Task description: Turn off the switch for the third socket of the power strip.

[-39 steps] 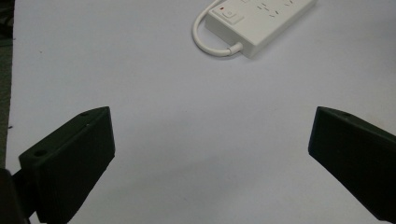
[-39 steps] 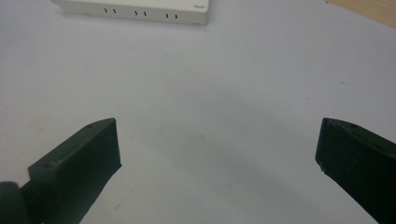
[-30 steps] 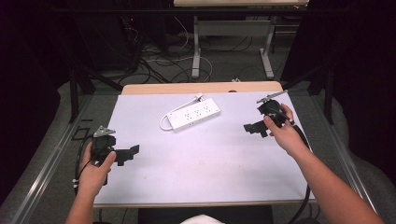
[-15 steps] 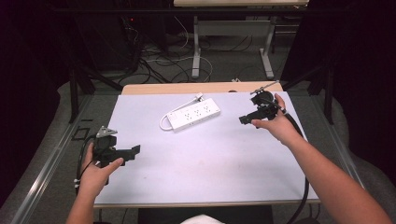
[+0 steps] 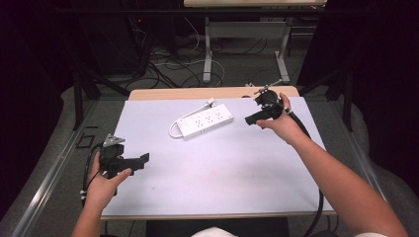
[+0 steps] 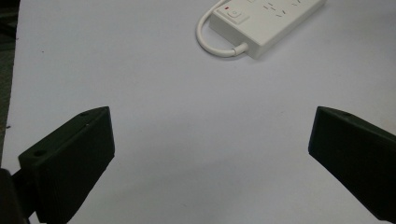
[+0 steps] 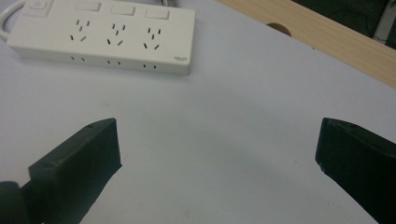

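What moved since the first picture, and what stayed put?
The right gripper moved toward the table's far edge, nearer the white power strip; its fingers are open and empty. The left gripper and the power strip stayed put. Nothing was picked up.

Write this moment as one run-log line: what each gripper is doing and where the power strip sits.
left gripper: open, empty | right gripper: open, empty, beside strip | power strip: flat on table, untouched
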Motion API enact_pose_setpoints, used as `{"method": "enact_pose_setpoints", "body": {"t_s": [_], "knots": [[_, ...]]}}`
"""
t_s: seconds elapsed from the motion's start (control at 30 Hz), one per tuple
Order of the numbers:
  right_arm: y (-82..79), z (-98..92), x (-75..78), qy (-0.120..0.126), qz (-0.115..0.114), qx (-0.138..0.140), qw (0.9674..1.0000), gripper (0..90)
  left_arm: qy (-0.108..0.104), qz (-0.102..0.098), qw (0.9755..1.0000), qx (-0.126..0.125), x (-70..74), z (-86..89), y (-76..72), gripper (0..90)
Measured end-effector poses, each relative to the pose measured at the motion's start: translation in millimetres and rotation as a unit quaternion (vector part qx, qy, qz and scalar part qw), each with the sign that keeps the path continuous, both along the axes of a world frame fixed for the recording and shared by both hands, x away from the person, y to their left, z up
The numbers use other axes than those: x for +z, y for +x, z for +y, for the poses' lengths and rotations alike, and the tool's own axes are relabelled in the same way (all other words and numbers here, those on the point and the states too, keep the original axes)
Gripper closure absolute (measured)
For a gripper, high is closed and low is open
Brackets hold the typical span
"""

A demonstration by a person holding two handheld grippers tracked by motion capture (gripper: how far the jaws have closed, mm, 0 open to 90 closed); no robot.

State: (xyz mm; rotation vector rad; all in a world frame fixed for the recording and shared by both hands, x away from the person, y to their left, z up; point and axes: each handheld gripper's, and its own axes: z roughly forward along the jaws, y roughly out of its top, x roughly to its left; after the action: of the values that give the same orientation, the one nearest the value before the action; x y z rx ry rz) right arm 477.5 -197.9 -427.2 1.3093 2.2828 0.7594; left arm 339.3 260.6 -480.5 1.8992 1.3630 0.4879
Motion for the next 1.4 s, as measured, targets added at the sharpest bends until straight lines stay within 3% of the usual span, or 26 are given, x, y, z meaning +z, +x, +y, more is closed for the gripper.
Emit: {"method": "enact_pose_setpoints", "body": {"t_s": [0.53, 0.6, 1.0, 1.4], "knots": [[28.6, 47.9, -6.6, -0.006, -0.031, 0.019, 0.9993, 0.0, -0.017, -0.003, 0.9998, 0.012, 0.0, 0.7, -0.4, 2.3], [32.4, 52.0, -7.9, 0.004, -0.030, 0.020, 0.9993, 0.0, -0.020, -0.005, 0.9997, 0.011, 0.1, 0.7, -0.7, 2.2], [53.0, 74.2, -15.8, 0.012, -0.015, 0.018, 0.9997, 0.2, -0.038, -0.019, 0.9990, 0.015, 2.0, 0.5, -2.7, 2.3], [72.1, 88.2, -24.0, 0.014, -0.018, 0.004, 0.9997, 1.7, -0.039, -0.011, 0.9989, 0.024, 2.7, 4.2, -2.5, 3.6]]}}
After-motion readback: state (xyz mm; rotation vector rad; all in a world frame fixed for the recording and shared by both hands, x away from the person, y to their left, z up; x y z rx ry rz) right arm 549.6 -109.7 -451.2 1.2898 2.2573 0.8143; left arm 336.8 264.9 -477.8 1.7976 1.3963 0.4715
